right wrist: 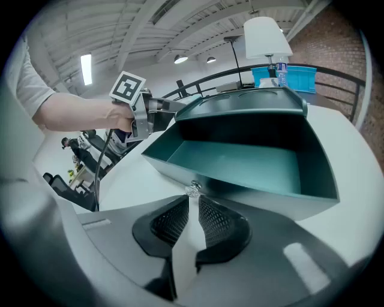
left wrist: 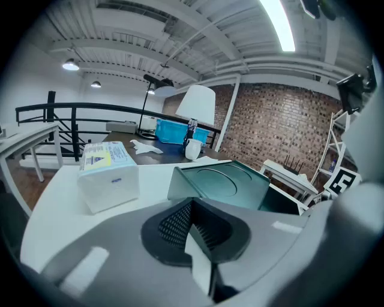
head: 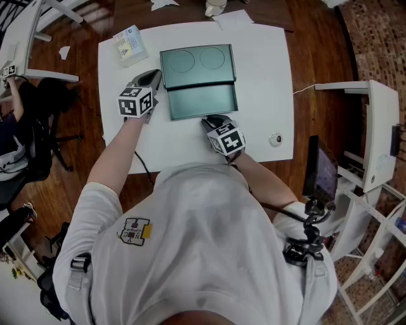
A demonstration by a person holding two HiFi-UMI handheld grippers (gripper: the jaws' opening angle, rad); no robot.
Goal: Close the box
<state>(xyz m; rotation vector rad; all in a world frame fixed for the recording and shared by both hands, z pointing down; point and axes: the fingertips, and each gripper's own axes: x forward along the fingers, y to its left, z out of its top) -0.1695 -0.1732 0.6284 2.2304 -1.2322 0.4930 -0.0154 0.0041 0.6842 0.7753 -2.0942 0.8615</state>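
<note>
A teal box [head: 203, 101] stands open on the white table [head: 266, 76], its lid [head: 198, 61] tipped back on the far side. In the right gripper view the empty tray [right wrist: 240, 159] fills the middle, with a small metal clasp [right wrist: 192, 190] on its front wall. My right gripper [right wrist: 193, 201] is shut, its tips right at that clasp; in the head view the right gripper [head: 212, 119] sits at the box's near edge. My left gripper [head: 154, 77] is shut and empty, just left of the lid [left wrist: 225, 183].
A white tissue pack [head: 129, 44] lies at the table's far left corner, close to the left gripper. A small round object [head: 275, 139] sits near the right front edge. A mug [head: 214, 6] stands beyond the table. A monitor [head: 320, 171] and white racks stand to the right.
</note>
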